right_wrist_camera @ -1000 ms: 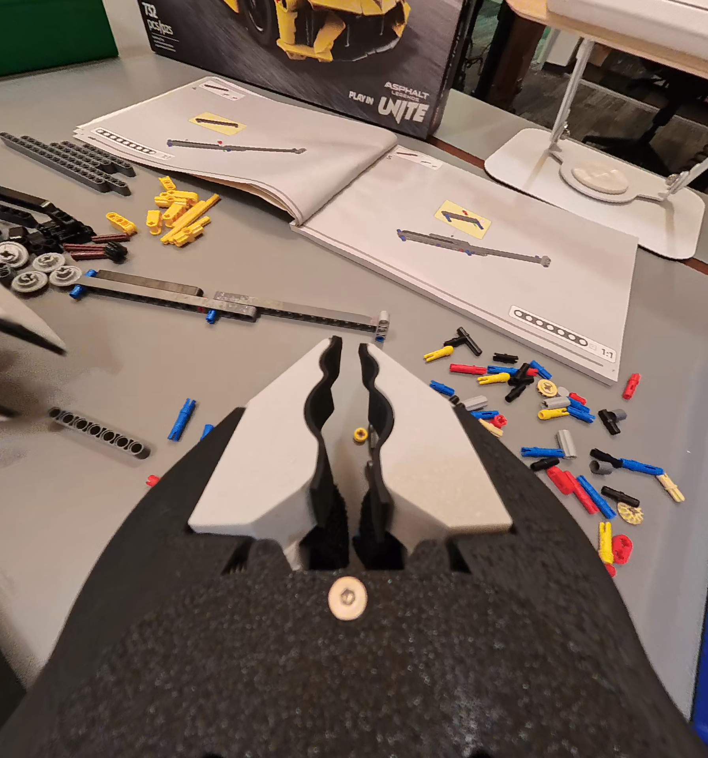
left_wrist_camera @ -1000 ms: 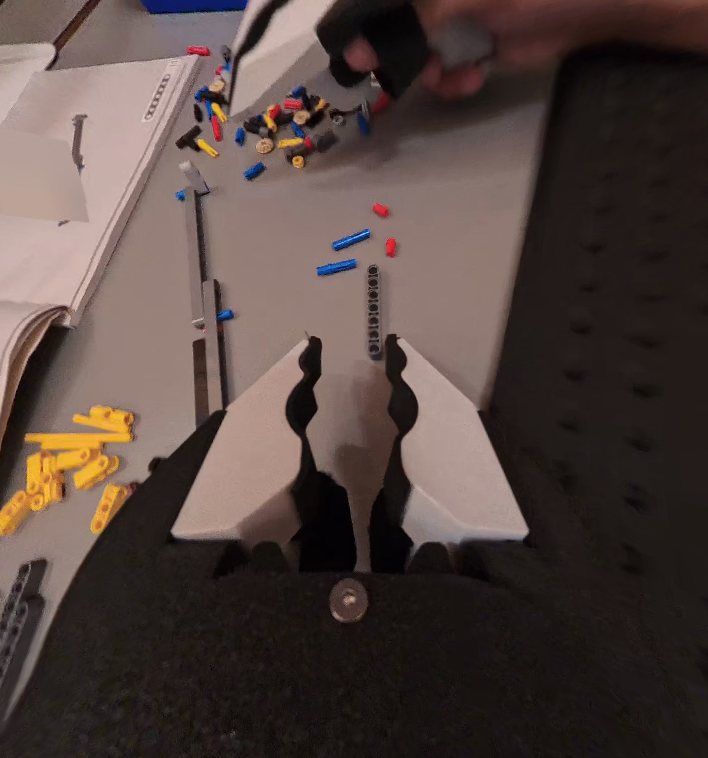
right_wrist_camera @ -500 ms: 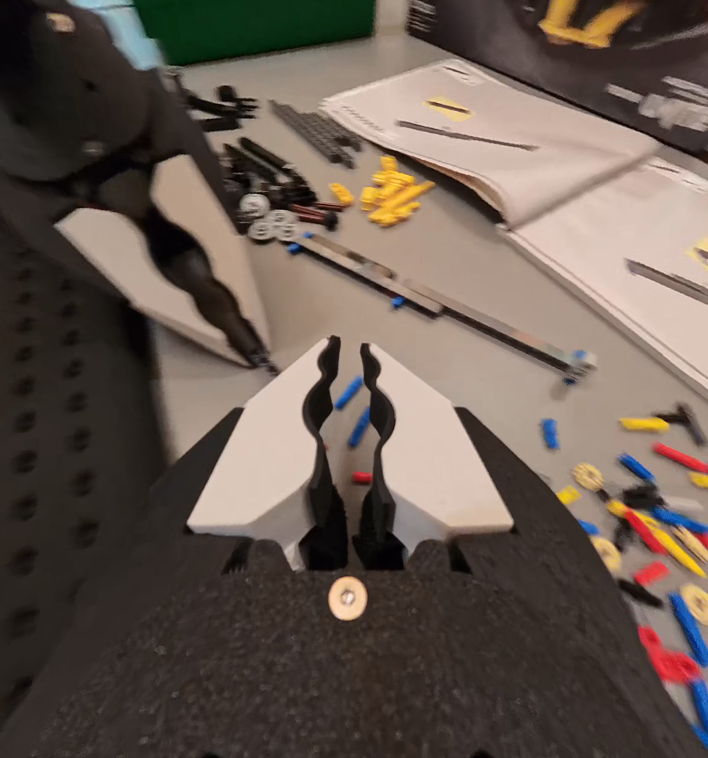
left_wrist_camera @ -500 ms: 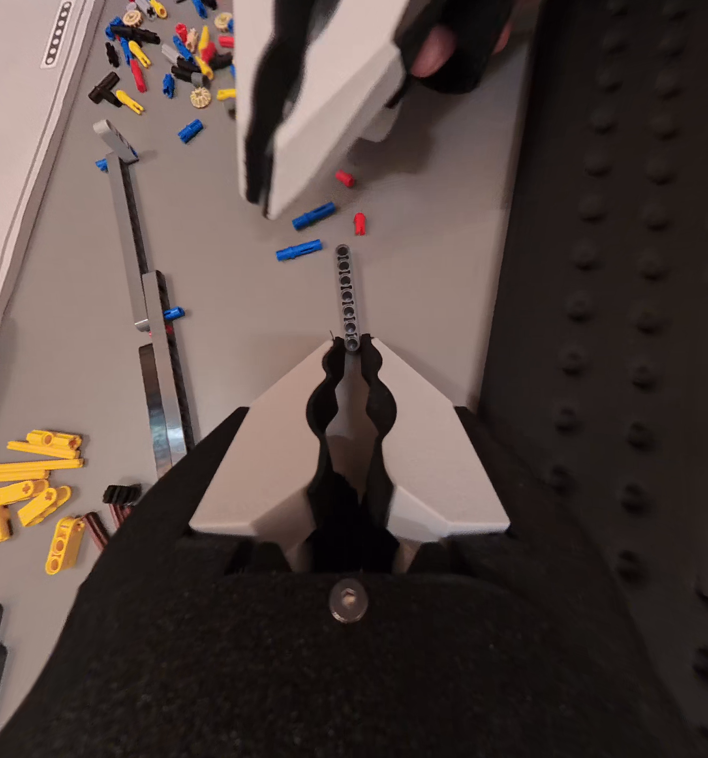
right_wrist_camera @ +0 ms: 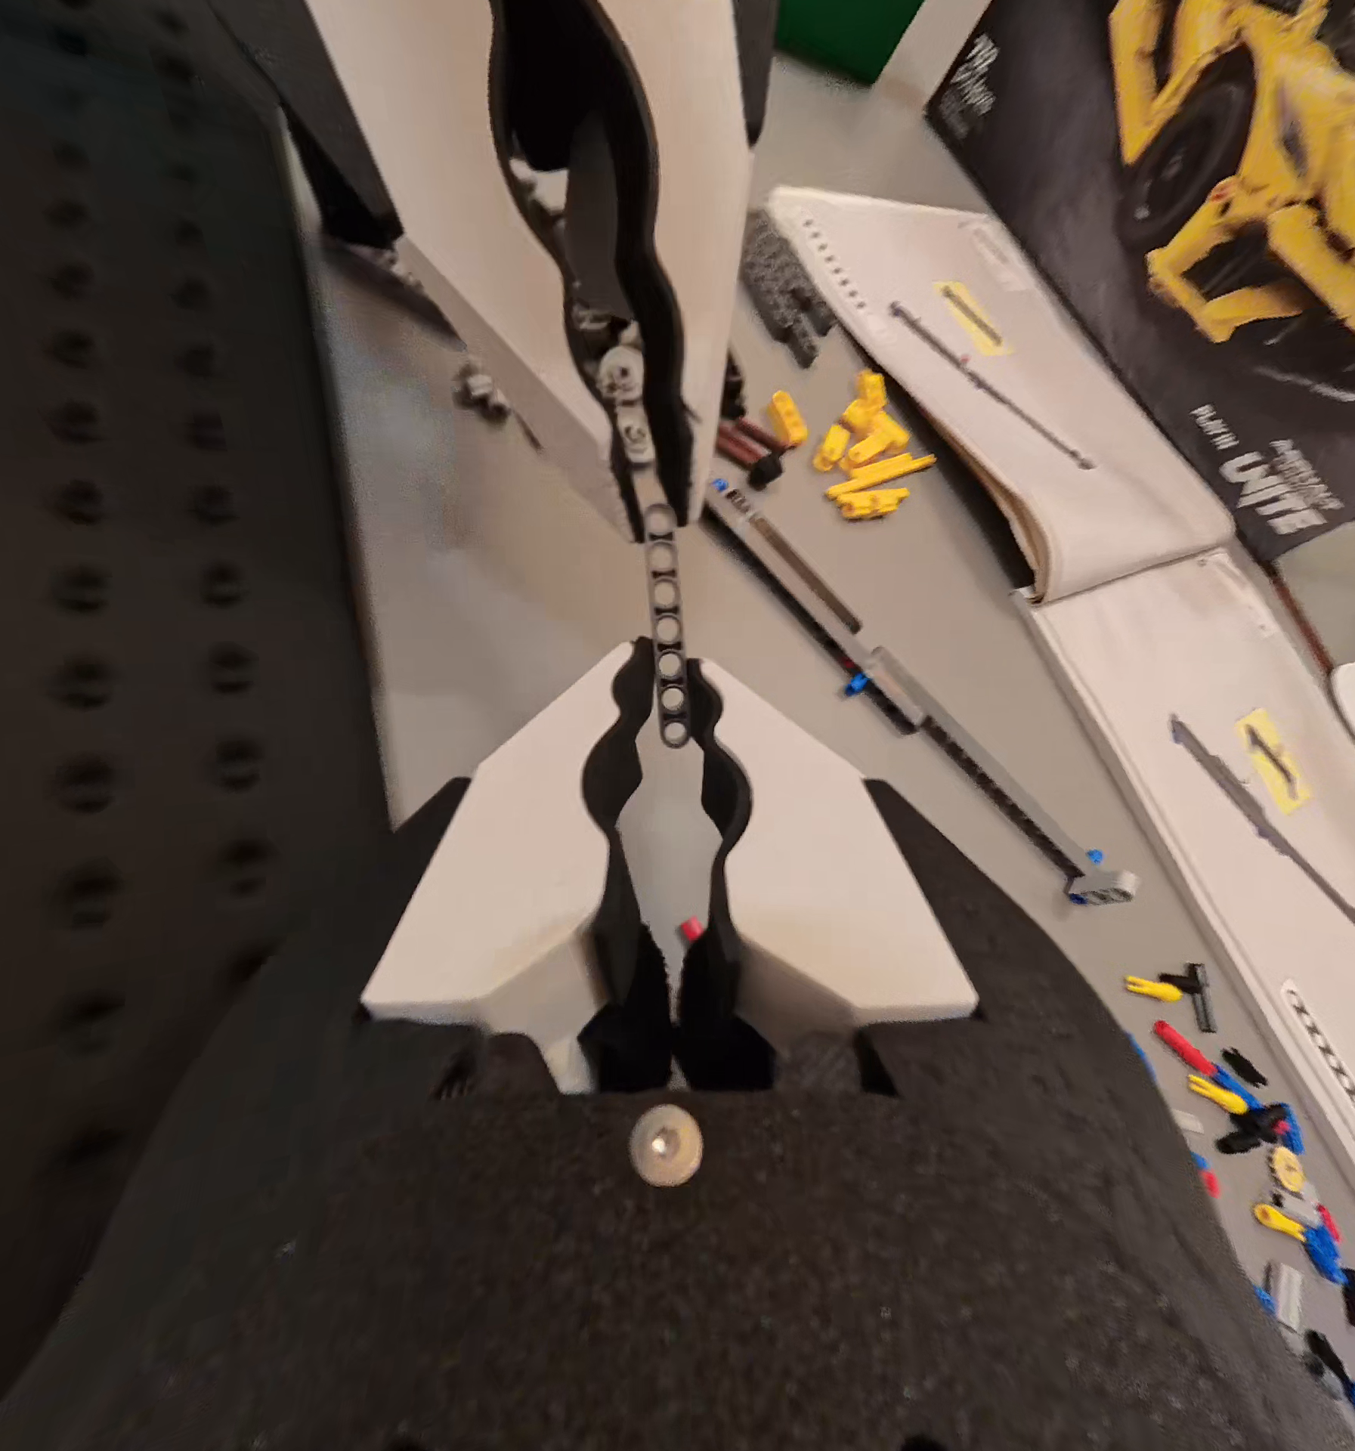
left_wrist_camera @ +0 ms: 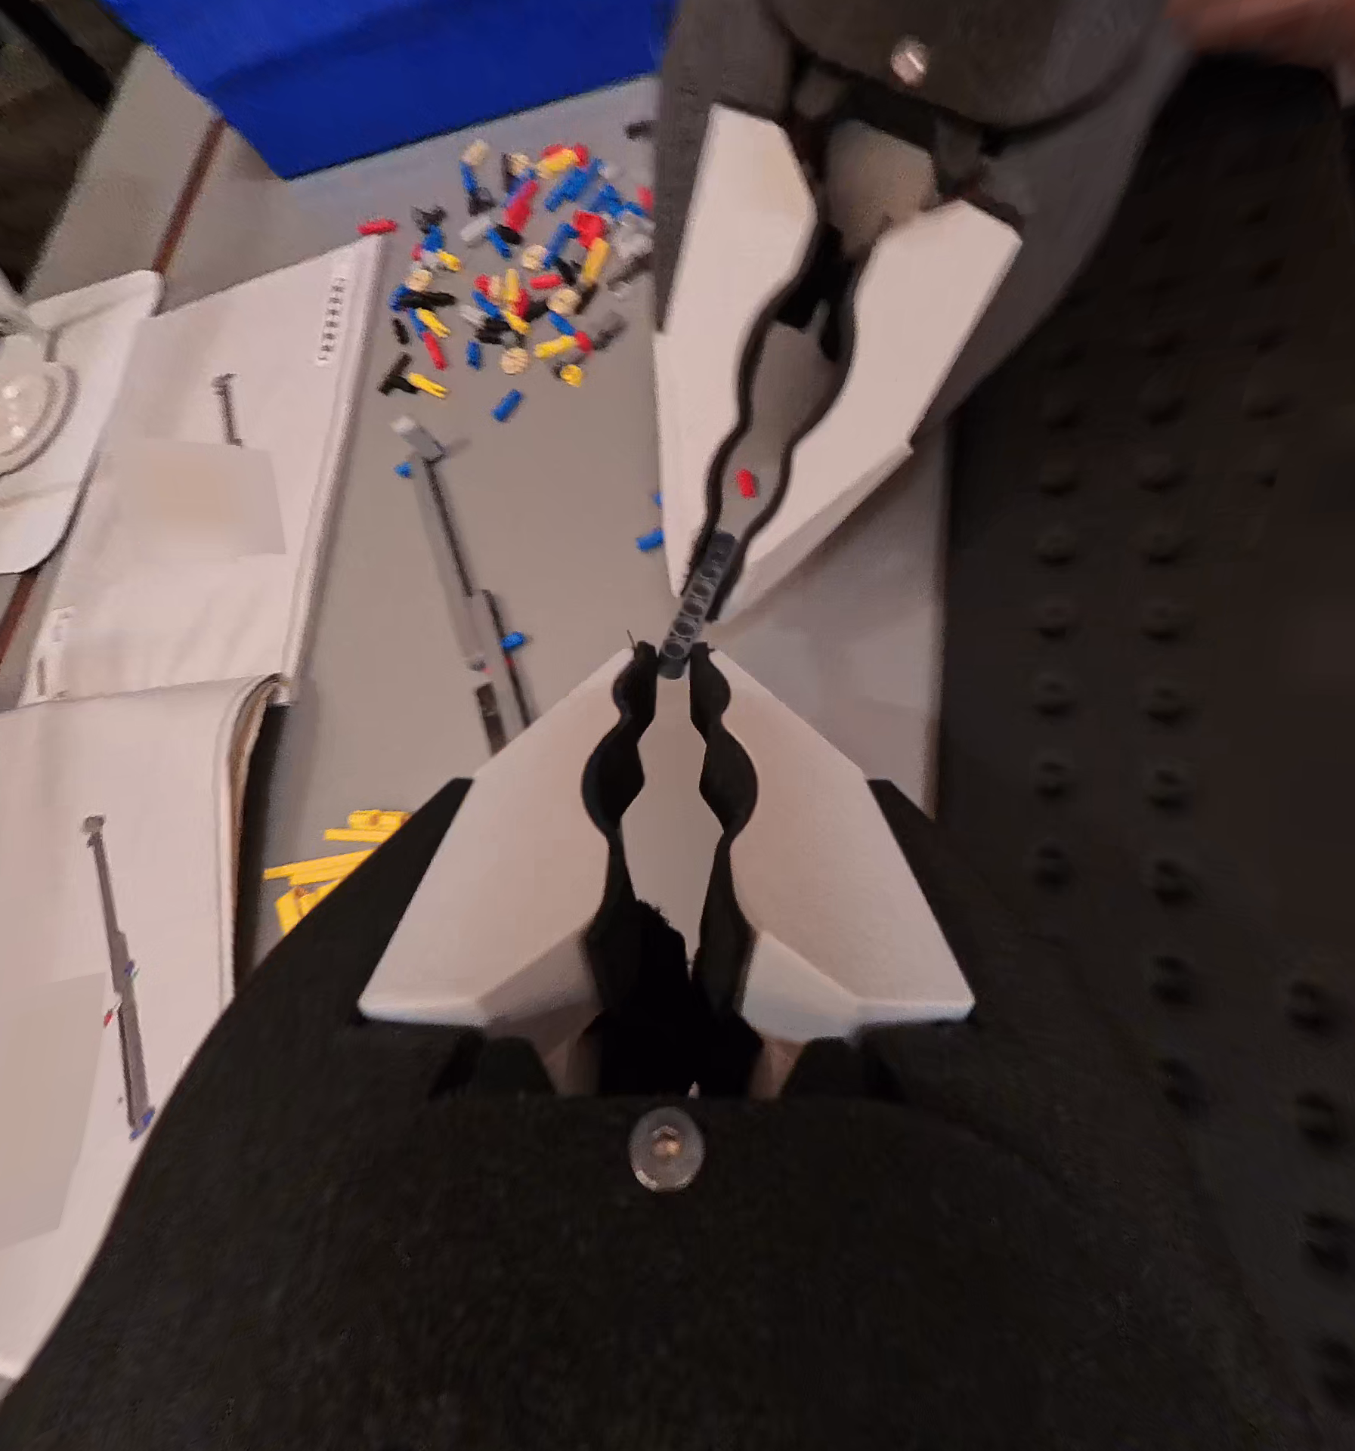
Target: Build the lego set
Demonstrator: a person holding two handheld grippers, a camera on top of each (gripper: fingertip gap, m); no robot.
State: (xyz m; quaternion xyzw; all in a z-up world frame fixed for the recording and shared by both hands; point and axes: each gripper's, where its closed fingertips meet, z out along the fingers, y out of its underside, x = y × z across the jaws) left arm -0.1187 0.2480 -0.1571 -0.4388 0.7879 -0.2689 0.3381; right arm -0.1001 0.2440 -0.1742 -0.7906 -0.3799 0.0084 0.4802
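Jaws of both grippers pinch opposite ends of one dark holed beam (right_wrist_camera: 664, 620), held tip-to-tip above the table (left_wrist_camera: 564, 487).

Dim, warm indoor light; both views motion-blurred, soft shadows, wide-angle edge distortion.

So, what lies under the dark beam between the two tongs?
Only bare grey table shows under the dark beam. A red pin lies on it between the fingers of the right tongs. What is under both beam ends is covered by the tongs.
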